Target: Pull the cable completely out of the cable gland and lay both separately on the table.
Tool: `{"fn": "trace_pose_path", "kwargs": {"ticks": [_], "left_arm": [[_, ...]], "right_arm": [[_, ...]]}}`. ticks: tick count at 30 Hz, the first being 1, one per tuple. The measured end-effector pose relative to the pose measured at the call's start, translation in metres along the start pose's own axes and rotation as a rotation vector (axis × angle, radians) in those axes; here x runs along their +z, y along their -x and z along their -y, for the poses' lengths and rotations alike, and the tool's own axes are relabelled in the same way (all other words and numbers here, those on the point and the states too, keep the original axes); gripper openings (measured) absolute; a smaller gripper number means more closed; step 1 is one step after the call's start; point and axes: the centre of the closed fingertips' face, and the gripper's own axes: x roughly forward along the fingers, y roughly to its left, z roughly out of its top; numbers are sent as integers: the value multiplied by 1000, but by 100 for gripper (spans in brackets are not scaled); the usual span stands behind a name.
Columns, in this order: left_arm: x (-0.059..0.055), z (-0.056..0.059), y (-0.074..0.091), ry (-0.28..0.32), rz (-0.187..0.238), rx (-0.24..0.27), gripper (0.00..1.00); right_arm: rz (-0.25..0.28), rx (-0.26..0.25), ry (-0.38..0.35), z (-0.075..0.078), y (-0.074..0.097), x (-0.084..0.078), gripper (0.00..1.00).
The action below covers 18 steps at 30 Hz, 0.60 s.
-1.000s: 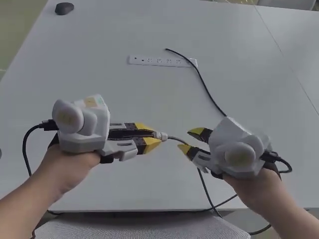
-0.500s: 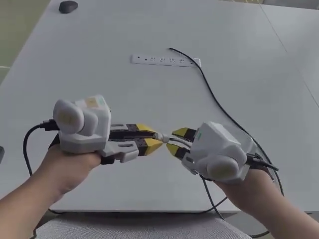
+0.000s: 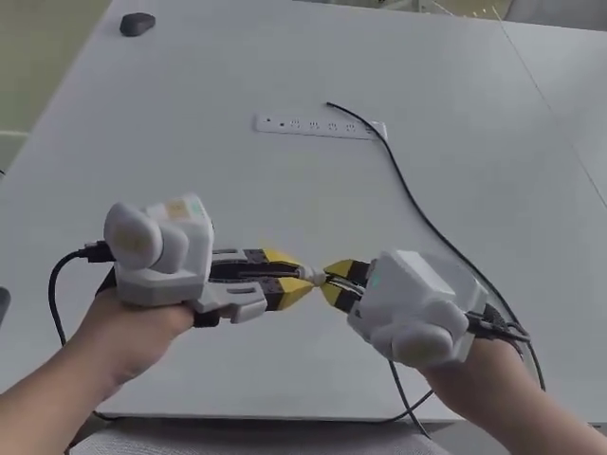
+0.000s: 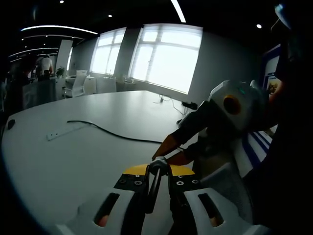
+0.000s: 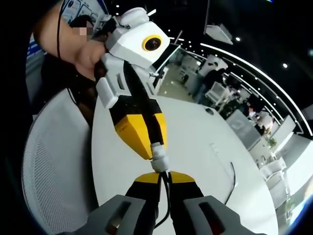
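Clamping the gland (image 3: pixel 311 277) between its yellow tips, the left gripper (image 3: pixel 289 282) is holding it in the air over the table's (image 3: pixel 285 171) near edge, at 6 o'clock in the head view. The right gripper (image 3: pixel 337 280) is coming in from 3 o'clock, nose to nose with the left one. In the right gripper view its jaws are looking pinched together on the thin black cable (image 5: pixel 166 193), just beside the point where it is leaving the gland. Gland and cable are both off the table and joined, so the pulling is not yet done.

The step in hand is looking like the draw itself. To do it well, the left jaws should be squeezing the gland body, not the cable, so that nothing is binding inside. The right hand should be pulling straight toward 3 o'clock, along the gland's axis, since a sideways tug is likely to kink the cable or twist the gland loose. If the grip is slipping, it is better to regrip close to the gland. The strip (image 3: pixel 318 126) at 12 o'clock is lying well apart.
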Motion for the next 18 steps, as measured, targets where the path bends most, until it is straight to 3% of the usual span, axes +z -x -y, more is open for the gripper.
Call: {"fn": "trace_pose_path", "kwargs": {"ticks": [7, 12, 18], "left_arm": [[0, 0, -1, -6, -3, 0, 15], [-1, -1, -1, -9, -8, 4, 15], [2, -3, -3, -13, -6, 11, 15]], "right_arm": [[7, 3, -18, 0, 0, -1, 0], [15, 10, -74, 1, -1, -2, 0], [-7, 1, -122, 8, -4, -14, 0]]}}
